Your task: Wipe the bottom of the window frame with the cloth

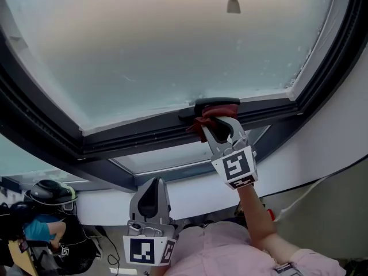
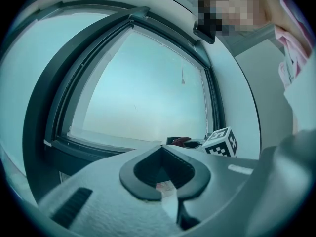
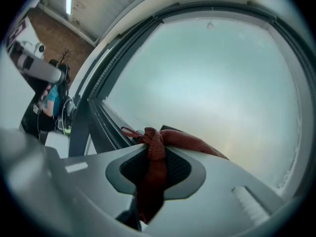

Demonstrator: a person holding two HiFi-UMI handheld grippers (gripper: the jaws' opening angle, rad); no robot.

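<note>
The window frame (image 1: 144, 138) ran as a dark rail across the middle of the head view, under the frosted pane (image 1: 172, 45). It appeared rigid and fixed, so it should have taken firm wiping pressure without giving.

The right gripper (image 1: 221, 125) sat just right of centre in that view. Its jaws were clamped on the cloth (image 1: 210, 115), which was pressed against the bottom rail. In the right gripper view, the cloth (image 3: 154, 174) ran down through the pads as a bunched red strip, and a fold spread out beyond the tips.

The cloth looked soft, light and limp. It would probably fold or drag under the jaws rather than slip. A hold on the bunched middle was judged best, with loose fabric left ahead of the tips to meet the rail.

The left gripper (image 1: 152, 191) hung low in the frame, well apart from the rail. Its jaws were closed together with nothing between them.

Count:
- one frosted pane
- one frame
- two grippers
- one cloth
- one cord pull (image 1: 233, 3) at the top of the frame
</note>
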